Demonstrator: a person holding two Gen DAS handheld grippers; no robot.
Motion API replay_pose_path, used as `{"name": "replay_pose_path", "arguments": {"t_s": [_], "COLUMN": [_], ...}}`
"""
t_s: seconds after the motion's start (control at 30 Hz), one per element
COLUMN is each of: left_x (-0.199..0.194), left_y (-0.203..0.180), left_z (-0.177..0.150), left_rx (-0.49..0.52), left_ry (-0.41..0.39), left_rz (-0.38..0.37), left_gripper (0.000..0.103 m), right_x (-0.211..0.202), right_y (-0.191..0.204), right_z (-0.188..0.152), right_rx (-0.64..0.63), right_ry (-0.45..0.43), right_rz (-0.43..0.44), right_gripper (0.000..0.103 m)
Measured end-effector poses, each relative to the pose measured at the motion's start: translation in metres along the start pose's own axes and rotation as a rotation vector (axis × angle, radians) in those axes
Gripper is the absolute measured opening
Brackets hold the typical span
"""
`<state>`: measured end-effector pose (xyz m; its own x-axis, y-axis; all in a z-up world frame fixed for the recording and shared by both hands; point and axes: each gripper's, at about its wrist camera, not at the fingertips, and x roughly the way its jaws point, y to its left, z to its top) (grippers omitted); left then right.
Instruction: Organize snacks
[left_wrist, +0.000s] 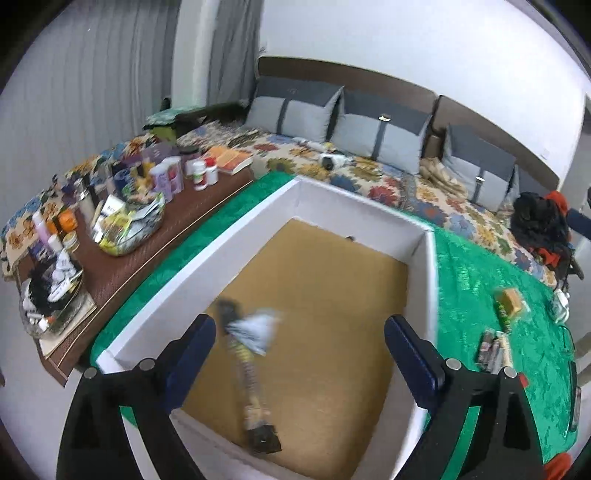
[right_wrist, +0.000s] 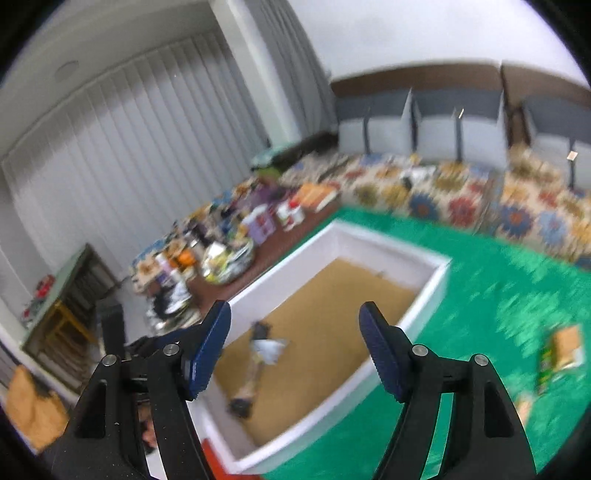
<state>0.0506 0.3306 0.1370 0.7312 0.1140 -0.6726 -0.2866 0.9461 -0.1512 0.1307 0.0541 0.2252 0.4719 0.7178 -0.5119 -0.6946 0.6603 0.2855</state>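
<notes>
Both tongs, left (left_wrist: 299, 350) and right (right_wrist: 295, 347), I see spread wide and empty above the white box (left_wrist: 424, 266); a blurred snack strip (left_wrist: 247, 365) is inside, more packets (left_wrist: 495, 347) on the green table (left_wrist: 480, 295).

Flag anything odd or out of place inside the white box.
One blurred snack strip with a pale packet lies diagonally on the white box's brown floor, askew to its walls. Nothing else there stands out.

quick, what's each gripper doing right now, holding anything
left gripper: open, holding nothing, above the white box.
right gripper: open, holding nothing; the snack strip lies in the box below it.
</notes>
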Motion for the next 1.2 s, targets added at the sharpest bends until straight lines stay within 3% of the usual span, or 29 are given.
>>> {"name": "replay_pose_path", "arguments": {"t_s": [0.1, 0.2, 0.37, 0.5, 0.63, 0.83, 1.2], "left_x": [-0.011, -0.017, -0.007, 0.047, 0.099, 0.143, 0.188], "left_y": [-0.038, -0.079, -0.159, -0.212, -0.250, -0.282, -0.290], "left_z": [-0.005, -0.011, -0.055, -0.121, -0.171, -0.173, -0.146], "left_rx": [0.053, 0.094, 0.189, 0.274, 0.368, 0.415, 0.404], "left_ry": [-0.026, -0.027, 0.043, 0.205, 0.327, 0.309, 0.234], "left_rz": [-0.070, -0.156, -0.286, -0.310, -0.244, -0.106, -0.171], "left_gripper": [0.092, 0.093, 0.101, 0.101, 0.100, 0.103, 0.103], "right_x": [-0.029, -0.053, -0.080, -0.096, -0.120, -0.127, -0.130], "right_y": [-0.026, -0.076, -0.174, -0.238, -0.274, -0.290, -0.290], "right_z": [-0.008, -0.037, -0.129, -0.226, -0.293, -0.314, -0.323], "right_rx": [-0.032, -0.026, 0.062, 0.165, 0.250, 0.252, 0.259], "right_ry": [-0.056, -0.064, 0.058, 0.201, 0.258, 0.233, 0.200], "right_rz": [-0.100, -0.244, -0.471, -0.602, -0.655, -0.680, -0.710], "right_gripper": [0.076, 0.076, 0.076, 0.076, 0.076, 0.078, 0.080]}}
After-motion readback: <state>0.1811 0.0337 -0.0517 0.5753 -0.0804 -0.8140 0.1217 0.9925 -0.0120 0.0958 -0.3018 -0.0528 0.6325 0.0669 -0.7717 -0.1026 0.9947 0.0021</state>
